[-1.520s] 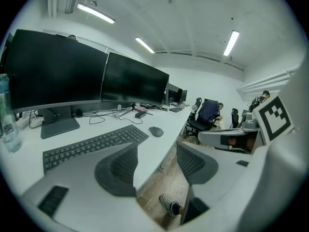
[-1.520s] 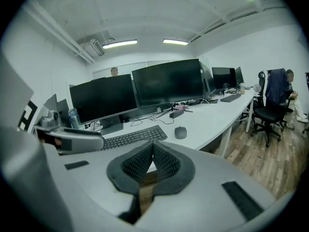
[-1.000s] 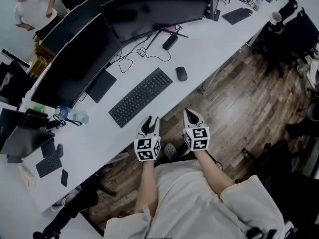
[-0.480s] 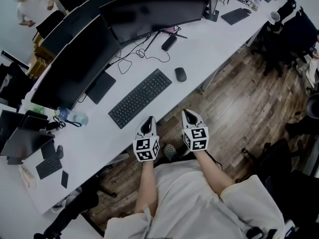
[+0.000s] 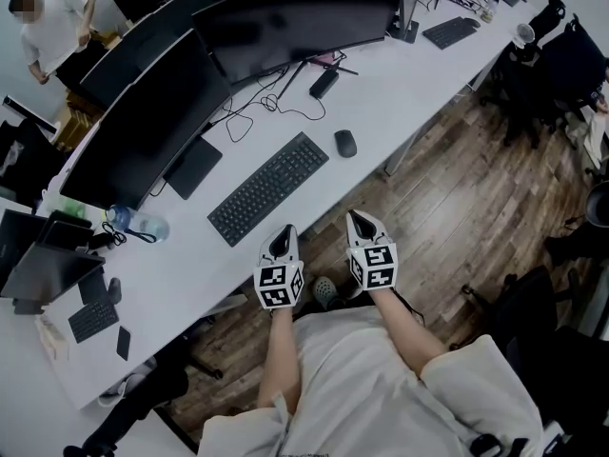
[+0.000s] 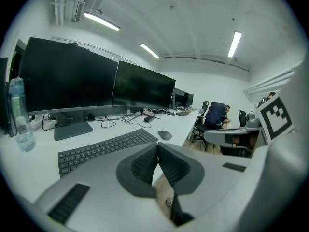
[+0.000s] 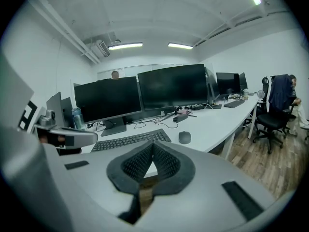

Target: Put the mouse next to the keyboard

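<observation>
A dark mouse (image 5: 345, 143) lies on the white desk (image 5: 400, 84), a short way right of the black keyboard (image 5: 269, 186). It also shows as the mouse (image 6: 164, 135) beyond the keyboard (image 6: 104, 149) in the left gripper view, and as the mouse (image 7: 185, 137) right of the keyboard (image 7: 130, 140) in the right gripper view. My left gripper (image 5: 284, 231) hovers at the desk's near edge; its jaws have just been closing and now meet with nothing between them. My right gripper (image 5: 356, 218) hangs beside it over the floor, shut and empty. Both are well short of the mouse.
Two large dark monitors (image 5: 285, 17) stand behind the keyboard, with cables and a black power brick (image 5: 324, 80). A water bottle (image 5: 138, 224) stands at the left. A second keyboard (image 5: 451, 29) lies far right. A person (image 5: 52, 27) stands at the far left; office chairs (image 5: 542, 65) stand right.
The left gripper's jaws have closed from partly open to shut, with nothing in them. Both hands stay in place. The person at the far left has shifted.
</observation>
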A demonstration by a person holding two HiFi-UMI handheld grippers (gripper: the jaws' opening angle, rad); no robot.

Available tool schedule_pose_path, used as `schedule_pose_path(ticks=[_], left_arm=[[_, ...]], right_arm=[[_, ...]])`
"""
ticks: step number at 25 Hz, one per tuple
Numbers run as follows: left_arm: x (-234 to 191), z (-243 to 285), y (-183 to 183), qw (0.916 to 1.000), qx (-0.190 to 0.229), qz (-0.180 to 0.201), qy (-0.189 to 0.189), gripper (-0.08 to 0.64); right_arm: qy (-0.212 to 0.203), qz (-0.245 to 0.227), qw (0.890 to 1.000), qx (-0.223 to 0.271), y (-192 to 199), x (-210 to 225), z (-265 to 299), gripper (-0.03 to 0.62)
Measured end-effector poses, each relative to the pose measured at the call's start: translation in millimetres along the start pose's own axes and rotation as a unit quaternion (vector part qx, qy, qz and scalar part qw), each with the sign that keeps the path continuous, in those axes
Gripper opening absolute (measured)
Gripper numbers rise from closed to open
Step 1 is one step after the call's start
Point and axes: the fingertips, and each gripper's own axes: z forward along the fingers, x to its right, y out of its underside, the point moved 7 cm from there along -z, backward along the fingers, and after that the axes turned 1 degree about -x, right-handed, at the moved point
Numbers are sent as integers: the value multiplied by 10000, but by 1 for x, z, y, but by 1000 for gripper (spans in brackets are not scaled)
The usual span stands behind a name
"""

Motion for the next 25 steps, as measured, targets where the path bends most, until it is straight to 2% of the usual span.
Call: schedule_pose_path(ticks=[25], left_arm=[[6, -2, 0, 9999, 65, 32, 132, 21]], right_arm=[[7, -117, 9999, 38, 3, -2, -9, 6]])
